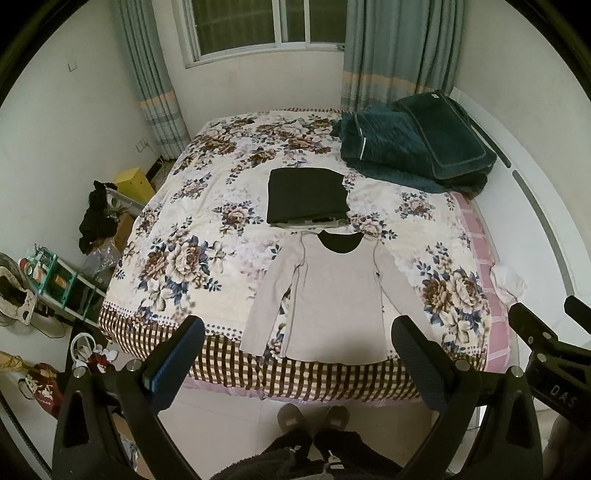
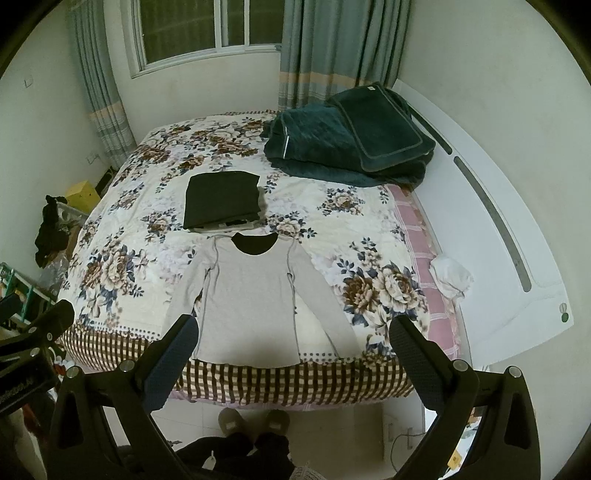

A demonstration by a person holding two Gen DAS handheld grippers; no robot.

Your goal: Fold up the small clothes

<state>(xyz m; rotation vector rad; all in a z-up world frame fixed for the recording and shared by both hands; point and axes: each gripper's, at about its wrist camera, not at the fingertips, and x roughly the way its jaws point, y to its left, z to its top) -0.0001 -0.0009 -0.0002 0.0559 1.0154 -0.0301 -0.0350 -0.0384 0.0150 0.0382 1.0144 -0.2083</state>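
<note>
Left claw (image 1: 301,354) (open) above shirt (image 1: 332,295)

A bed (image 1: 207,206) with a floral cover holds a grey shirt (image 1: 332,295); beyond the shirt, a folded black pile (image 1: 306,194) and teal blanket (image 1: 413,147).

Home bedroom, floral-quilted bed (image 1: 207,236), curtained window (image 1: 269,29), folded blanket (image 1: 413,147)

White letters "DAS" stand on the black body of the right gripper (image 1: 561,391), at about four o'clock in the left wrist view. Lettering on the left gripper (image 2: 14,391) in the right wrist view is too blurred to read.
</note>
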